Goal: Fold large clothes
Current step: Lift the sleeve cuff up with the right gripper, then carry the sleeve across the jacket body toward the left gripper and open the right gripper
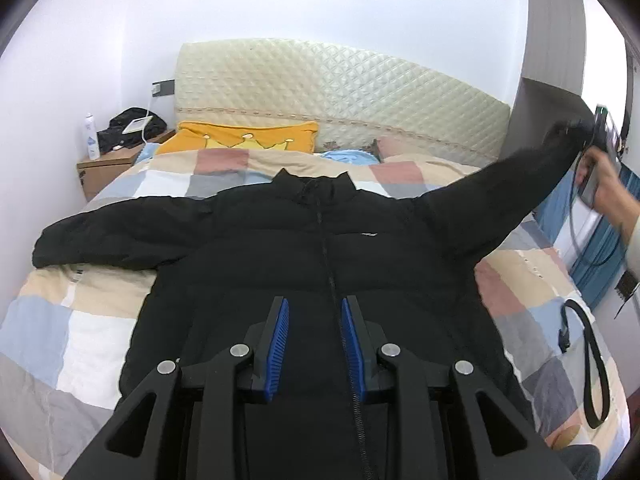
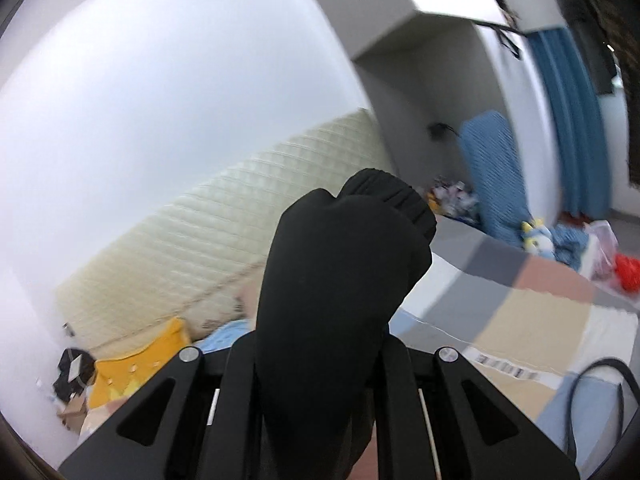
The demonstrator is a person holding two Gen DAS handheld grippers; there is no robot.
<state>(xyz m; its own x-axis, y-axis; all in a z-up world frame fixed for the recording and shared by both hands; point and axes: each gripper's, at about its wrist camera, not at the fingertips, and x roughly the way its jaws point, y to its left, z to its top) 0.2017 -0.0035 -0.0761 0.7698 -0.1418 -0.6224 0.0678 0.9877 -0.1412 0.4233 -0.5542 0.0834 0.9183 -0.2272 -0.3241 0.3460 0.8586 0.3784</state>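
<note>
Clamped in the right gripper's fingers, the black puffer jacket's sleeve cuff should swing across its chest on the bed, under the empty, narrowly parted left gripper.

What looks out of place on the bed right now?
A black strap lies looped on the patchwork quilt beside the black puffer jacket. One jacket sleeve is raised off the bed, its cuff clamped in the right gripper.
</note>
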